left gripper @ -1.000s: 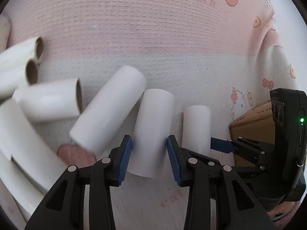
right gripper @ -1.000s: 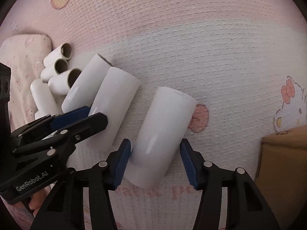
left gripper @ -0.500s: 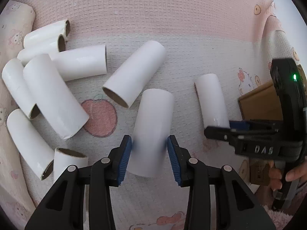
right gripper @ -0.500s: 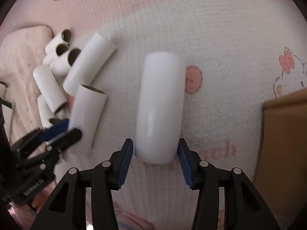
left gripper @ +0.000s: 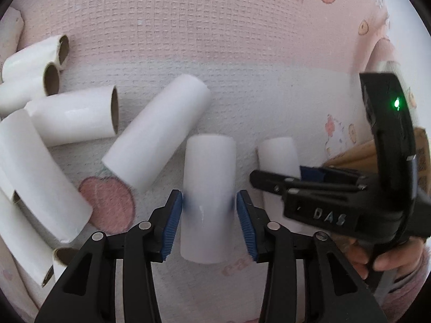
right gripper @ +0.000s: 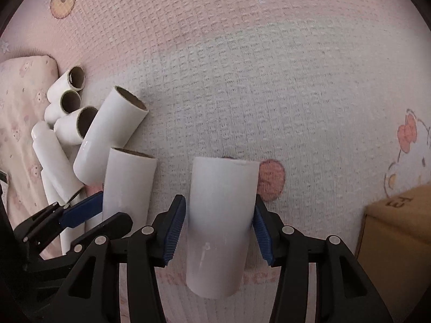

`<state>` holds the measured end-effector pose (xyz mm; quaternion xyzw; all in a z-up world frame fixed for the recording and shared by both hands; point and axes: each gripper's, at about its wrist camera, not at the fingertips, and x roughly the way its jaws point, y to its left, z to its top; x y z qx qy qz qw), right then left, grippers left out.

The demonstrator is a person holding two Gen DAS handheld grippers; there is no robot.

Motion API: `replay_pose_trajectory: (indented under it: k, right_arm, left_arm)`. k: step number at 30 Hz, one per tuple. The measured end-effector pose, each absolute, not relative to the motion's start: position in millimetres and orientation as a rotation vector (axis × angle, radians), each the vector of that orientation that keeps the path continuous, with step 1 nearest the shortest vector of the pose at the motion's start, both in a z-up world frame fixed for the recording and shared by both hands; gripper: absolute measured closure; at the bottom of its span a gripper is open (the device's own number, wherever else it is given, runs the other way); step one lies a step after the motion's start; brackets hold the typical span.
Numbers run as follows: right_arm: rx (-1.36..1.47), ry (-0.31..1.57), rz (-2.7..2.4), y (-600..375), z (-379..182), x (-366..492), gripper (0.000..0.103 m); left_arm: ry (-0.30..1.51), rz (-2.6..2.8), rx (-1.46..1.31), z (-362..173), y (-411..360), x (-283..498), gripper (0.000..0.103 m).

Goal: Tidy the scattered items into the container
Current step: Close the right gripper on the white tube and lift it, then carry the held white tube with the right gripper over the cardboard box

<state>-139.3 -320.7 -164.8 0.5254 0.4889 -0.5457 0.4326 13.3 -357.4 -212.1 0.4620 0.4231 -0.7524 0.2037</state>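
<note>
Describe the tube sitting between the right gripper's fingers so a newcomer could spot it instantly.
Start at the cardboard box on the pink blanket. Left of it, one white tube stands apart from the pile, between the right gripper fingers. Only it covers part of a pink peach print.

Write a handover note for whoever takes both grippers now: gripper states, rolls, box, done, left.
Left gripper: jaws have just been opening; pads barely off a white roll on the blanket.
Right gripper: shut on a second roll.
Cardboard box: far right, inside unseen.
Done: nothing visibly boxed.
Left: box both rolls, then the loose rolls heaped at left.
</note>
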Motion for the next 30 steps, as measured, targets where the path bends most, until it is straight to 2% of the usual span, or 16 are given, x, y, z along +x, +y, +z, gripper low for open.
replay_pose_trajectory:
  k: [5, 9, 17, 24, 30]
  right_arm:
    - [1.287, 1.22, -1.357, -320.2, -167.6, -133.3, 0.057]
    - [1.299, 1.15, -1.394, -316.5, -166.4, -135.2, 0.059]
    - [1.275, 1.131, -1.376, -304.2, -167.8, -123.5, 0.061]
    - [1.306, 1.032, -1.406, -294.3, -161.5, -119.9, 0.062]
    - [1.259, 0.933, -1.405, -283.9, -128.2, -108.9, 0.062]
  left_arm:
    - [1.253, -2.08, 1.266, -219.5, -366.6, 13.1, 0.054]
    - [1.347, -2.078, 1.221, -228.0, -370.4, 17.2, 0.054]
    - [1.364, -2.078, 1.177, -227.3, -364.7, 25.3, 0.055]
    - [1.433, -2.078, 1.079, -226.0, -356.5, 43.1, 0.055]
    - [1.255, -2.153, 1.031, -193.3, -346.6, 55.4, 0.055]
